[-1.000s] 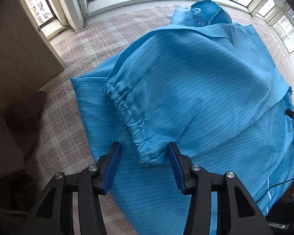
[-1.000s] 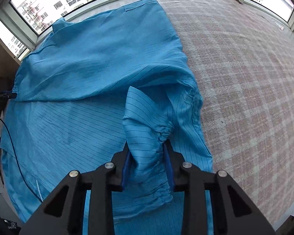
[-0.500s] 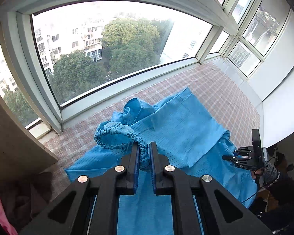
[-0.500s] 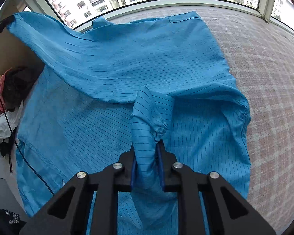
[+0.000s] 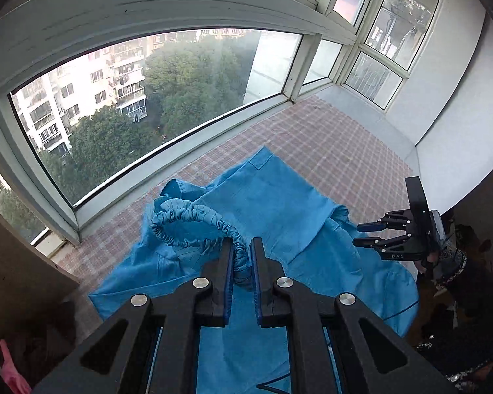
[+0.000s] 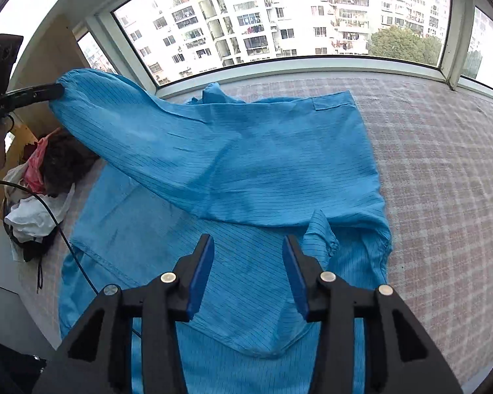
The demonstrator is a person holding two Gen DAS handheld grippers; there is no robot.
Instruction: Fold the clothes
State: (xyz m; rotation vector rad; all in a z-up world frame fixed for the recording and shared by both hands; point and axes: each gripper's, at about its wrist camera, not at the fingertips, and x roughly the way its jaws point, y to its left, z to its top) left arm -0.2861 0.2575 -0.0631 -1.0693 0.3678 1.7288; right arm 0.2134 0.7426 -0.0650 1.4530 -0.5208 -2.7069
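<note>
A blue pinstriped garment (image 6: 263,164) lies spread on a checked cloth surface (image 6: 443,170). My left gripper (image 5: 241,256) is shut on the elastic cuff (image 5: 194,216) of one sleeve and holds it raised above the garment (image 5: 269,203). In the right wrist view that sleeve (image 6: 121,115) stretches up to the left gripper (image 6: 54,91) at the far left. My right gripper (image 6: 246,246) hangs open above the garment's lower part, nothing between its fingers. The other sleeve's cuff (image 6: 325,233) lies just right of its right finger. The right gripper (image 5: 361,234) also shows, open, in the left wrist view.
Large windows (image 5: 148,98) run along the far edge of the surface. A pile of white, pink and dark clothes (image 6: 39,190) lies at the left. A black cable (image 6: 65,239) trails over the garment's left edge. A person's sleeve (image 5: 460,262) is behind the right gripper.
My left gripper shut on the sleeve cuff and lifted it high. My right gripper let go of the other cuff, opened and rose; that cuff dropped onto the garment.
</note>
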